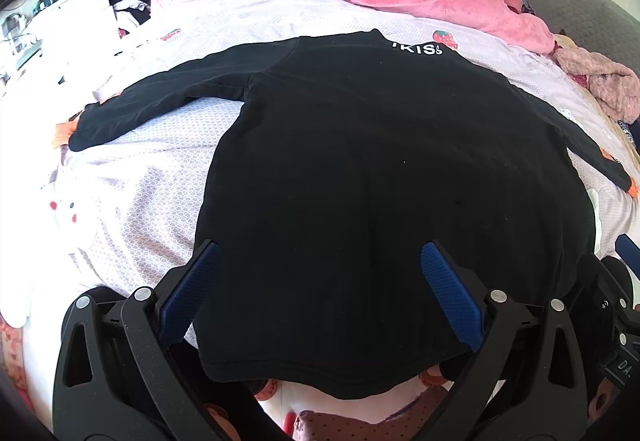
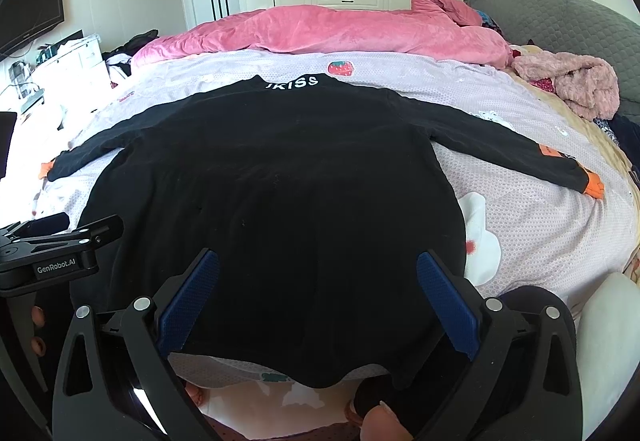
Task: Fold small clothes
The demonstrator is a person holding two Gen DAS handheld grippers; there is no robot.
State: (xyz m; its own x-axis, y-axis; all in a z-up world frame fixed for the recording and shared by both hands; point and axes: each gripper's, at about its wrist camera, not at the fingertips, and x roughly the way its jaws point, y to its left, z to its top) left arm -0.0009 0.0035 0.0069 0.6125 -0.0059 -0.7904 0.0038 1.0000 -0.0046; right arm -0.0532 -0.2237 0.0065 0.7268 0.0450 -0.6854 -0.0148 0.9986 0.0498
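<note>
Lying spread on the bed (image 2: 520, 241), the shirt (image 2: 272, 201) hides its hem corners under both wide-open, empty grippers, left (image 1: 320, 289) and right (image 2: 318, 293).

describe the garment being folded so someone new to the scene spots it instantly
On the bed with the lilac patterned sheet, in front of the heaped pink blanket, a black long-sleeved top lies flat, sleeves spread. White collar lettering and orange cuffs distinguish it from the fluffy pink garment near the grey headboard.

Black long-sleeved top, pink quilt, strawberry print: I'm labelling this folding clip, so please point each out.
black long-sleeved top (image 2: 280, 181), right wrist view, middle of its back panel
pink quilt (image 2: 320, 31), right wrist view, middle of the bunched fabric
strawberry print (image 2: 341, 68), right wrist view, centre of the red berry
</note>
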